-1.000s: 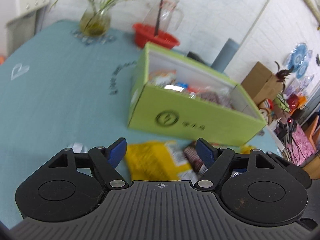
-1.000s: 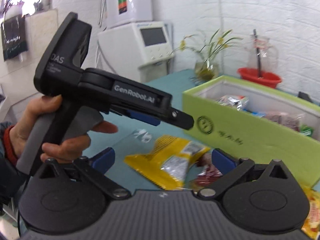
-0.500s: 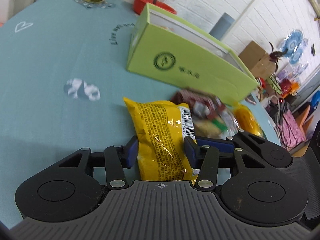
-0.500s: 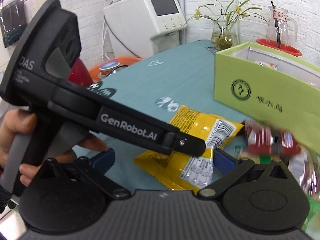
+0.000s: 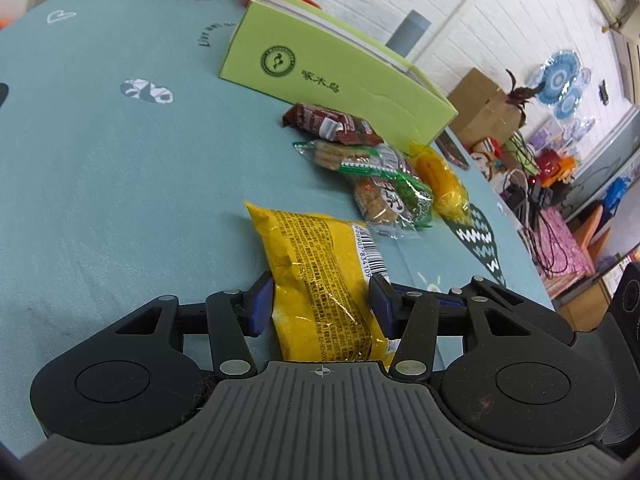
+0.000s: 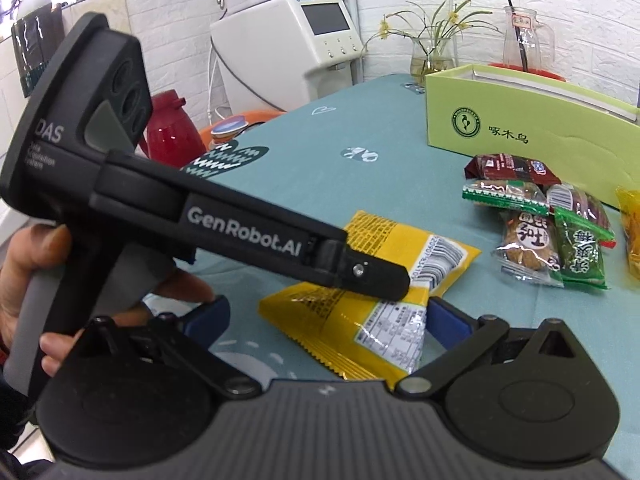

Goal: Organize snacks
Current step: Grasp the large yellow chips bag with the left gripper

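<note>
Teal tablecloth [image 5: 100, 184] covers the table, and your yellow snack packet [image 5: 320, 276] lies flat on it, well short of the green box [image 5: 336, 76]. Your left gripper [image 5: 320, 306] has its blue pads against both sides of that packet; the jaws are easing apart slightly, yet the foil looks pinched between them, probably a low side grip for lifting it toward the box. Your right gripper [image 6: 324, 318] stands wide open, its near end of the packet lying between the fingers untouched. Between you and the box sits a cluster: a brown-red wrapper [image 5: 332, 122], green-edged biscuit packs [image 5: 384, 188], and an orange pouch [image 5: 438, 176]. Carry above them.
</note>
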The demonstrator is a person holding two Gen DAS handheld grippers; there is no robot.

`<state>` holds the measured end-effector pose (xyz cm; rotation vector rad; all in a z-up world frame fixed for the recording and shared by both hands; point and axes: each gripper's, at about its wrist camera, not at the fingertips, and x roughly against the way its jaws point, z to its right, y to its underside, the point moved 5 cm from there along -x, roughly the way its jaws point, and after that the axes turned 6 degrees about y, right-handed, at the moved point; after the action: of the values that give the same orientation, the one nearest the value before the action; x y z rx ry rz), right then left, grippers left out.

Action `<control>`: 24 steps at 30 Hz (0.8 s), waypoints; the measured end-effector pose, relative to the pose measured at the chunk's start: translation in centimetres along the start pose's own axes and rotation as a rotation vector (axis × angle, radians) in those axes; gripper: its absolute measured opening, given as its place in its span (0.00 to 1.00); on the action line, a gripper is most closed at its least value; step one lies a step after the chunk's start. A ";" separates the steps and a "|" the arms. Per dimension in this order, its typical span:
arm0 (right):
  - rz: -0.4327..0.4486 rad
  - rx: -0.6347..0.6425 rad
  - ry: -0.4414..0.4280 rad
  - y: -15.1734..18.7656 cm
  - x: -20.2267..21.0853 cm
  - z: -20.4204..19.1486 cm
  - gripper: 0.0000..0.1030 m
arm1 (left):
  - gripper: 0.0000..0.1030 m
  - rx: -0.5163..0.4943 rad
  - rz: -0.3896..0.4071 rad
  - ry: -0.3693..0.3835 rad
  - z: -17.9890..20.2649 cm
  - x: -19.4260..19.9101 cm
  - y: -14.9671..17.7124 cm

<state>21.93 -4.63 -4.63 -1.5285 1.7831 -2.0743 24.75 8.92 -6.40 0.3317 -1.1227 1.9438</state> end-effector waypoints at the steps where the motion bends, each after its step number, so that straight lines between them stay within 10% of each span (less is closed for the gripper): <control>1: 0.004 0.004 0.007 0.1 0.1 0.0 0.99 | 0.31 0.002 0.001 -0.001 0.1 -0.1 0.0; 13: 0.017 -0.053 0.067 1.0 1.1 2.0 0.99 | 0.61 -0.066 0.078 0.002 0.8 2.6 -0.2; 20: 0.005 -0.038 0.039 0.7 0.0 1.6 0.99 | 0.56 -0.065 0.022 0.016 0.6 0.4 -0.3; 24: 0.003 -0.003 0.031 0.9 -0.7 1.0 0.95 | 0.32 -0.075 -0.006 0.018 0.6 -0.8 0.2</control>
<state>22.45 -5.30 -5.91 -1.5017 1.7978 -2.1068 25.01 7.94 -6.66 0.2759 -1.1779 1.8912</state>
